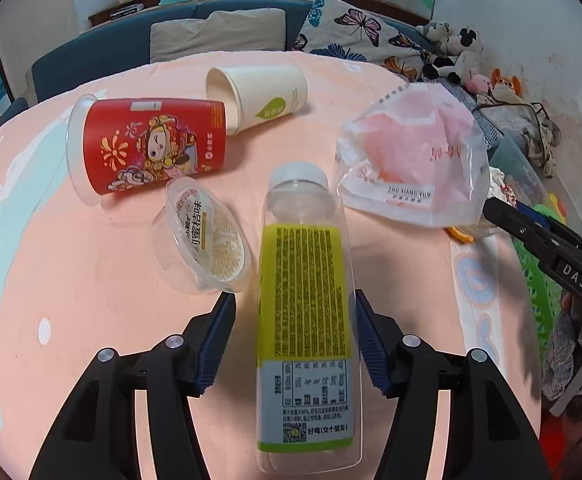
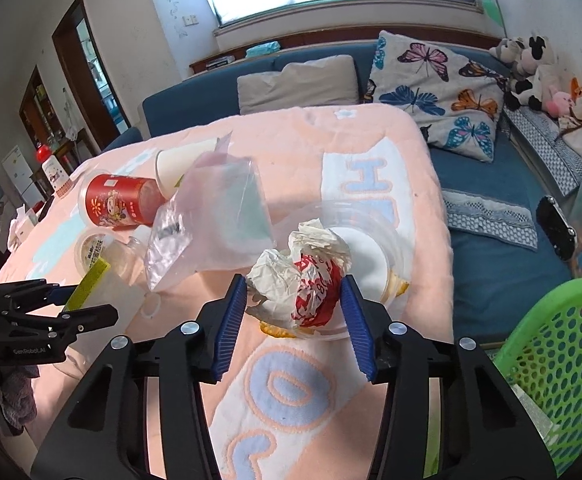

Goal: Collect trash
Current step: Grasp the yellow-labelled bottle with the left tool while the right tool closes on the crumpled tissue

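In the left wrist view an empty clear bottle with a yellow label lies on the pink blanket between my open left gripper's fingers; the right pad is at its side, the left pad stands apart. Beyond lie a clear jelly cup, a red cup, a white paper cup and a clear plastic bag. In the right wrist view my right gripper is open around a crumpled red-and-white paper wrapper that sits against a clear plastic cup.
A green mesh basket stands at the blanket's right edge, low on the right. A blue sofa with a butterfly pillow and soft toys lies behind. The left gripper shows at the left edge of the right wrist view.
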The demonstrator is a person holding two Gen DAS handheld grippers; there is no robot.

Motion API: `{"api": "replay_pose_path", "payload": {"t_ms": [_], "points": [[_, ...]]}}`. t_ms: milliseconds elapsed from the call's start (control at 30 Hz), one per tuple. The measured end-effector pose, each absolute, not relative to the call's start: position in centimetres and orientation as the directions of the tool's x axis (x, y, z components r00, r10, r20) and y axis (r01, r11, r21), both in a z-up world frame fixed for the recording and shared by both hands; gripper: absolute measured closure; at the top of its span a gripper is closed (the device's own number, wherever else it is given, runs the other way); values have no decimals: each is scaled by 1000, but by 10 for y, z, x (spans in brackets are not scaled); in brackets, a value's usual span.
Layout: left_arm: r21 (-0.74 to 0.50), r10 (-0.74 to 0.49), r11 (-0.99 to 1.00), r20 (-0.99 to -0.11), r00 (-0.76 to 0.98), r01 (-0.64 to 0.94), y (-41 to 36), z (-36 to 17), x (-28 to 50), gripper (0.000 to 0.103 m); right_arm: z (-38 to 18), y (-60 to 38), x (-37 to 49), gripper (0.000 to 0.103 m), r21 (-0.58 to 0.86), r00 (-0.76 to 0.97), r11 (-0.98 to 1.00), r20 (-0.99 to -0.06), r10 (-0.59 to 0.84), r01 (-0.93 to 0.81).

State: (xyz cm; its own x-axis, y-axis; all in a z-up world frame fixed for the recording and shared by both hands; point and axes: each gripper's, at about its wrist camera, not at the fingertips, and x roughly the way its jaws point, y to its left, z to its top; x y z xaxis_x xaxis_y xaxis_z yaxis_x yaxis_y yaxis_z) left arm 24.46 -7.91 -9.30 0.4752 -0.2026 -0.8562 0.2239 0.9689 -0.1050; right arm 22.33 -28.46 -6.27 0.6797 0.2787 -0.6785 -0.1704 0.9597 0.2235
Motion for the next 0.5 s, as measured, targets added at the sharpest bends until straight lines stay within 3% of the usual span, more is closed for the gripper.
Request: {"api": "replay_pose_path", "payload": {"t_ms": [367,433,500], "points": [[-78,-167,977,-861,479,201,-94,-95,269,46,-47,-296,203,56,256,709,953,-642,293,-162],[-83,-174,975,-863,475,205,-97,-96,273,57,-42,-299,197,56,252,717,954,-634,289,-162],[-84,-171,976,-864,473,200,-98,-96,275,59,-38,-301,191,56,256,722,953,-628,291,-162]]}}
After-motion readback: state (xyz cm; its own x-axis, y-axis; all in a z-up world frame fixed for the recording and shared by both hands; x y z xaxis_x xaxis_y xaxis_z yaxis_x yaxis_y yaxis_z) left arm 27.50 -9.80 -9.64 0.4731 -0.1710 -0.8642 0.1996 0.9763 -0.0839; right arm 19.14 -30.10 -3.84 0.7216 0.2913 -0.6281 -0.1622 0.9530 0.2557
